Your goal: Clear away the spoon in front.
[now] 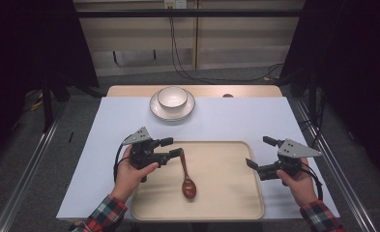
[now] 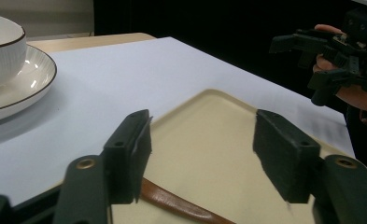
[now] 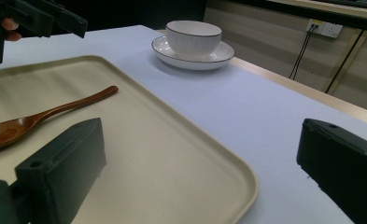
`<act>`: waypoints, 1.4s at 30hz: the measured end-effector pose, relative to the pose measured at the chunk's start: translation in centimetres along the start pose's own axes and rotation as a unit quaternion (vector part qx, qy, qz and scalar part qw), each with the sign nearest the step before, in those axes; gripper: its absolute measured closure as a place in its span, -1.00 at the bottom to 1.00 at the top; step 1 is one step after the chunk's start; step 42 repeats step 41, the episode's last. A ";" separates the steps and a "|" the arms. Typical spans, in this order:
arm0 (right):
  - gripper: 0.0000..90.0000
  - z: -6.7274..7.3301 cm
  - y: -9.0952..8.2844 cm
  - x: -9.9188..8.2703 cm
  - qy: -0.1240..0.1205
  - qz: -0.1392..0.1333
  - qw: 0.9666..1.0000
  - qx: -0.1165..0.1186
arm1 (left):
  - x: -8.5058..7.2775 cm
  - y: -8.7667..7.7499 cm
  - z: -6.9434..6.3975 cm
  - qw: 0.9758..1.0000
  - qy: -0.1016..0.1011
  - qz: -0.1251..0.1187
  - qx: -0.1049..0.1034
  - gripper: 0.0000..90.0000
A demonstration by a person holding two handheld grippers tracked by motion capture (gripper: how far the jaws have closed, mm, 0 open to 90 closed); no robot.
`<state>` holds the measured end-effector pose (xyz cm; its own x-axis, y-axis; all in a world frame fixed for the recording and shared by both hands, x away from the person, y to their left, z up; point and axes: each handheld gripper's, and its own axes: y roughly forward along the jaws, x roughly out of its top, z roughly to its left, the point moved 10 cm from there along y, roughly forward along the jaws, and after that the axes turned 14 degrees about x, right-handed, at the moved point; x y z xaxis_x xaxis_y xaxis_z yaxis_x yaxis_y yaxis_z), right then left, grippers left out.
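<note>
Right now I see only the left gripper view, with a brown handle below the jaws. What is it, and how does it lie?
Observer: A wooden spoon, flat on the tray, bowl end toward the person.
Operator: Is the left gripper holding it?
Observer: No; the right gripper view shows its handle tip free, the left gripper open.
Operator: And the other hand?
Observer: The right gripper is open over the tray's right edge.

A table (image 1: 129, 121) with a pale sheet bears a beige tray (image 1: 226, 193) at six o'clock and a white plate (image 1: 154, 107) at twelve, well apart.
</note>
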<state>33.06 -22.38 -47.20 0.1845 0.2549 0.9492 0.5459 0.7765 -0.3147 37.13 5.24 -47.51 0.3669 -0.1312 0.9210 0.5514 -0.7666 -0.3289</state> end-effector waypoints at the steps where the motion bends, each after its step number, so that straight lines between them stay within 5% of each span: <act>1: -0.98 0.1 0.0 0.0 0.002 -0.001 1.000 0.002 | 0.0 0.0 0.1 1.000 0.004 0.001 0.002 -0.20; 18: -0.98 0.1 -0.2 0.2 0.003 -0.003 1.000 0.005 | 1.2 -1.5 1.6 0.999 -0.013 -0.026 0.017 -0.72; 31: -0.98 0.0 -0.2 0.2 0.001 -0.006 1.000 0.001 | 1.2 -2.9 3.4 0.999 0.000 -0.033 0.035 -0.90; 38: -0.98 0.0 -0.2 0.2 0.005 -0.005 1.000 0.005 | 1.4 -4.0 4.5 0.998 -0.014 -0.045 0.043 -0.91; 42: -0.98 0.1 -0.1 0.1 0.003 -0.003 1.000 0.007 | 1.3 -4.2 4.8 0.998 0.000 -0.044 0.043 -0.91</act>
